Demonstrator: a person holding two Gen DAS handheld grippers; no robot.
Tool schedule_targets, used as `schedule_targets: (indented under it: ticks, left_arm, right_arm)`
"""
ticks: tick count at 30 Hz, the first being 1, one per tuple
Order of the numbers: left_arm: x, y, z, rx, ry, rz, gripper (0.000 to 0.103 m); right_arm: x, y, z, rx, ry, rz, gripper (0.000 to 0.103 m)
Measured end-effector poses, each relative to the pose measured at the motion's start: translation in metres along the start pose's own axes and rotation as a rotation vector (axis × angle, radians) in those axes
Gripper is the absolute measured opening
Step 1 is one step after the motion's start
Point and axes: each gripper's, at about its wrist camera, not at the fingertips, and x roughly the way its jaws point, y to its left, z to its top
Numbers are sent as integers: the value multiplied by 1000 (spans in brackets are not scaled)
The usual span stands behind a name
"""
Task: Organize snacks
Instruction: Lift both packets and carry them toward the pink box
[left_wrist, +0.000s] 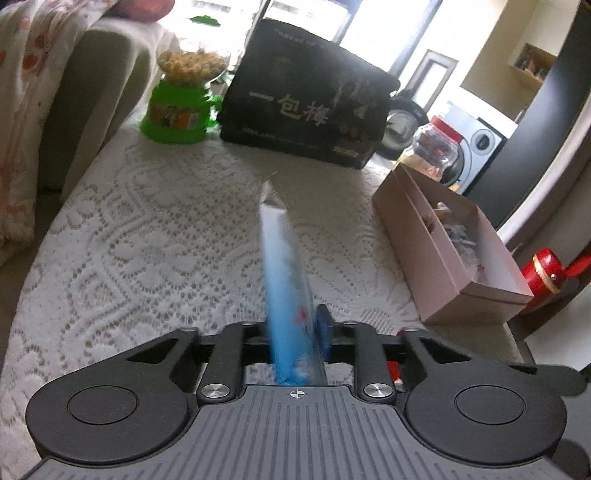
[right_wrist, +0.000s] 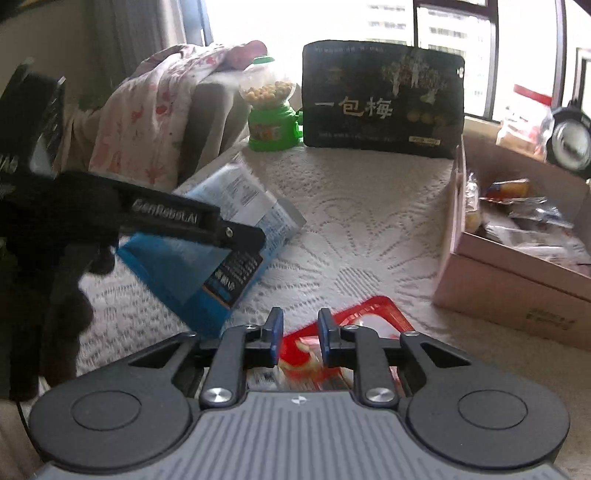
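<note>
the left claw (left_wrist: 295, 332) is pinching a flat blue and silver foil snack packet (left_wrist: 284, 273) edge-on, so in the left wrist view the packet runs as a thin blade from the lower middle up toward the centre of the frame. it seems to be held that way, above the white lace-covered worktop (left_wrist: 147, 229), so it can be carried across without dragging on the cloth. in the right wrist view the same packet (right_wrist: 207, 258) hangs at centre left under the black finger that clamps it.

the likely destination is the open pale pink cardboard box (left_wrist: 443, 258) at the right of the frame, which already holds several wrapped snacks and sits near the worktop edge, within reach of both claws.

the right claw (right_wrist: 298, 338) is spread, empty, its blue pads just above a red plastic snack pack (right_wrist: 373, 314) lying flat at lower centre; it looks lined up to take that one.

a tall black printed bag (right_wrist: 382, 99) and a green candy dispenser toy (right_wrist: 271, 125) stand at the back, apart from the sorting.
</note>
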Motion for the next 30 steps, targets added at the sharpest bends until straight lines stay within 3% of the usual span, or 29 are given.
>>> schedule_targets:
  ticks: [2,5,6,9,12,16,20,27,30]
  left_arm:
    - [0,0,-1,-27,25,-17,21]
    - [-4,-9,-9,12,39,-36,21]
    - [-5,-13,-12,23,45,-46,21]
    - [-6,-24,-23,37,63,-92,21]
    - [-6,-34,-33,38,88,-138,21]
    - [-5,-47,-45,25,128,-191,21]
    - [-7,-54,-52,28,130,-216,21]
    - [-26,-41,-52,33,71,-157,20]
    - [-26,-27,-51,-5,87,-157,20]
  right_arm:
    - [-8,4,-7,-40,-13,-35,22]
    - [-26,2,-20,-56,-39,-64,31]
    - [-33,-2,-24,-35,-46,-66,37]
    - [-49,-18,-33,54,-54,-83,39]
    - [-58,-35,-38,148,-38,-121,54]
    - [-63,-55,-46,281,-12,-140,55]
    - [-59,-66,-57,423,52,-14,55]
    - [-47,-59,-45,363,35,0,55]
    - [-35,-57,-35,353,40,-9,55]
